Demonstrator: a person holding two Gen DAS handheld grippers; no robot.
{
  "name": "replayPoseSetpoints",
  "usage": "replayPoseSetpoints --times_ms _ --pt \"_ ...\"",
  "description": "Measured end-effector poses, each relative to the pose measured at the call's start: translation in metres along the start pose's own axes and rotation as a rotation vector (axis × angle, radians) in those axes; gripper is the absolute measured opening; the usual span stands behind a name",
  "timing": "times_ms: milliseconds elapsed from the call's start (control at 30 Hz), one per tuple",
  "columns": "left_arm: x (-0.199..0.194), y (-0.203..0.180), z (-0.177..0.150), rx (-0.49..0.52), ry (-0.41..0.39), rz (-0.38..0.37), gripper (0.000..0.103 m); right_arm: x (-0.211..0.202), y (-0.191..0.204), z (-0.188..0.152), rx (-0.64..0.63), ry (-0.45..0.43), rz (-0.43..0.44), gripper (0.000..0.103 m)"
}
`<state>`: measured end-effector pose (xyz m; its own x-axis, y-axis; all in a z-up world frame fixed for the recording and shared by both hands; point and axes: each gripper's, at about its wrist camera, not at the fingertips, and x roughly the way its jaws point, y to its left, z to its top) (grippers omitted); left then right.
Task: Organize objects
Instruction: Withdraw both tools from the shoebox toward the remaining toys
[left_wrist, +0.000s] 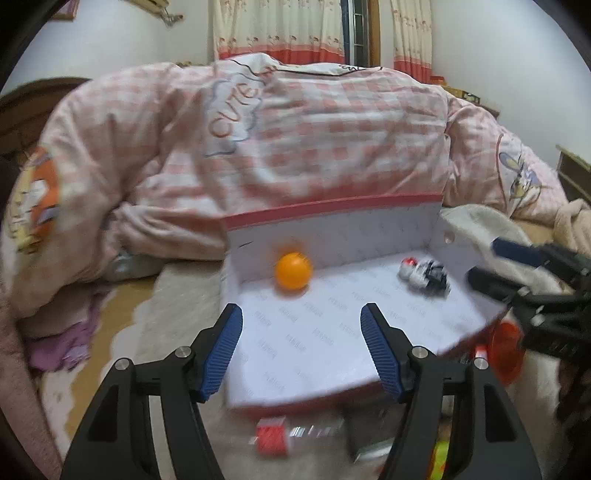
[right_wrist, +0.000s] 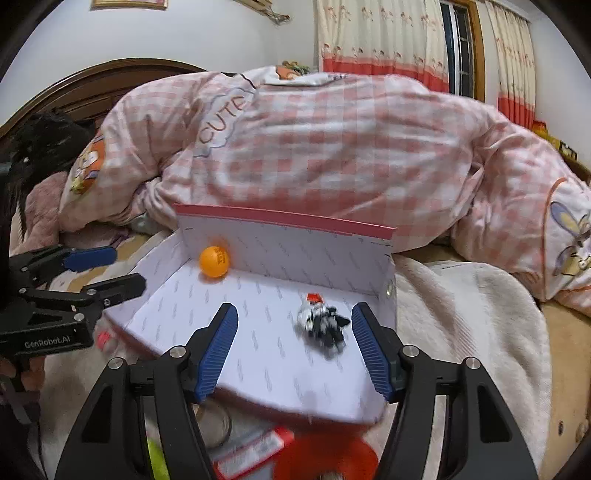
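Note:
An open white cardboard box (left_wrist: 332, 332) (right_wrist: 266, 343) with a pink-red rim lies on the bed. Inside it, an orange ball (left_wrist: 293, 270) (right_wrist: 214, 261) rests against the back wall at the left. A small black-and-white toy (left_wrist: 426, 276) (right_wrist: 323, 325) lies at the right. My left gripper (left_wrist: 301, 314) (right_wrist: 123, 271) is open, empty, over the box's near left part. My right gripper (right_wrist: 294, 310) (left_wrist: 491, 264) is open and empty over the near right part, with the toy just left of its right finger (right_wrist: 369, 339).
A pink checked quilt (right_wrist: 332, 147) is piled behind the box. A white fluffy blanket (right_wrist: 461, 314) lies to its right. By the near edge lie a red-and-white pack (left_wrist: 273, 435) (right_wrist: 255, 454), a red round thing (left_wrist: 504, 347) (right_wrist: 325, 458) and a yellow-green item (right_wrist: 157, 461).

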<state>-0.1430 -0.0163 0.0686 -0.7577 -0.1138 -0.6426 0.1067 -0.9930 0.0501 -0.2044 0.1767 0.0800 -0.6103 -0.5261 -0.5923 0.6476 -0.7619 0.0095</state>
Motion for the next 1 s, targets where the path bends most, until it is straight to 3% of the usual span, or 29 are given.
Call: replayPoseSetpoints --times_ms 133,333,500,633,800,900,1000 --pt "-0.019 0.010 -0.017 -0.042 0.003 0.039 0.067 -0.024 0.001 -0.014 -0.013 -0.023 -0.006 0.067" --pt "-0.027 0.032 -0.040 -0.137 0.071 0.062 0.068 -0.047 -0.005 -0.036 0.009 -0.029 -0.013 0.071" --pt "-0.017 0.044 -0.057 -0.121 0.115 0.089 0.070 -0.046 -0.014 -0.058 0.005 0.012 -0.028 0.072" --pt "-0.007 0.048 -0.067 -0.127 0.140 0.067 0.078 -0.039 -0.022 -0.071 -0.014 0.054 -0.053 0.072" --pt "0.001 0.034 -0.069 -0.105 0.158 -0.052 0.081 -0.036 -0.029 -0.076 0.006 0.073 -0.032 0.072" --pt "0.002 0.026 -0.068 -0.094 0.152 -0.085 0.085 -0.033 -0.028 -0.079 0.001 0.094 -0.014 0.072" --pt "0.009 0.025 -0.067 -0.113 0.163 -0.082 0.099 -0.028 -0.027 -0.082 -0.001 0.120 0.010 0.073"
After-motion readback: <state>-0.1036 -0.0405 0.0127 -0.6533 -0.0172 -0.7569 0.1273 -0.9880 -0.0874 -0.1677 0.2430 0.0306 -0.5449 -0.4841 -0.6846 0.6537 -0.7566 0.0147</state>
